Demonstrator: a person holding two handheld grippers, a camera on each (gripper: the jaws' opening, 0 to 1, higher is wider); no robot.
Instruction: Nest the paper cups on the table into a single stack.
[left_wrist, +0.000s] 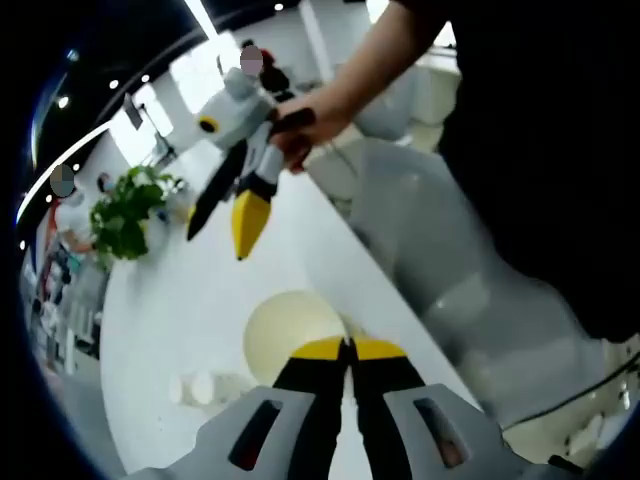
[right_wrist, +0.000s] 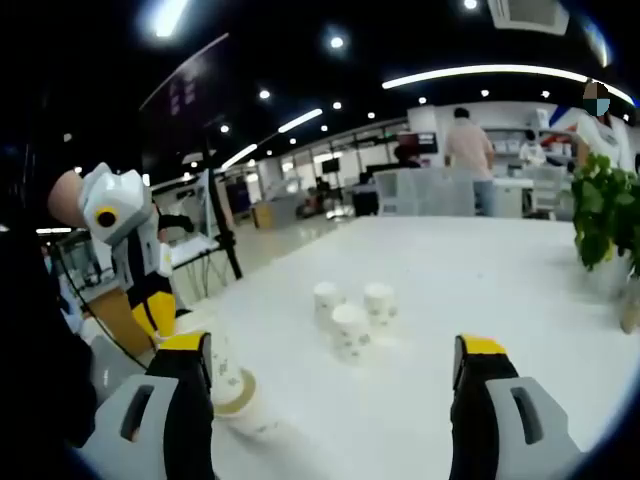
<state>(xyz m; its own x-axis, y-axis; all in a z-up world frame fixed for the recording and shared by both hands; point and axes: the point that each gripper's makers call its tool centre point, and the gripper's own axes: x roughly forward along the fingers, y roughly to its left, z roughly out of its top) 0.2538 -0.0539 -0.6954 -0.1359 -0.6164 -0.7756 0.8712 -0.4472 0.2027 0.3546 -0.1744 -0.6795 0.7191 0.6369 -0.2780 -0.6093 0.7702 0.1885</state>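
On the white table (right_wrist: 500, 270) three small paper cups (right_wrist: 350, 330) stand upright in a close cluster; in the left gripper view they are a blurred group (left_wrist: 200, 388). Another paper cup (left_wrist: 293, 335) sits right at my left gripper (left_wrist: 350, 346), whose yellow-tipped jaws are shut on its rim. From the right gripper view that cup (right_wrist: 238, 398) hangs tilted low at the left, beside the left gripper (right_wrist: 125, 250). My right gripper (right_wrist: 332, 348) is open, with the cup cluster beyond its jaws. A hand holds this right gripper (left_wrist: 240, 200) above the table.
A potted green plant (right_wrist: 605, 220) stands at the table's far end, also the plant (left_wrist: 125, 215). The person's dark clothes (left_wrist: 540, 150) and pale grey seats (left_wrist: 450, 260) line the table's near edge. People stand far back (right_wrist: 468, 145).
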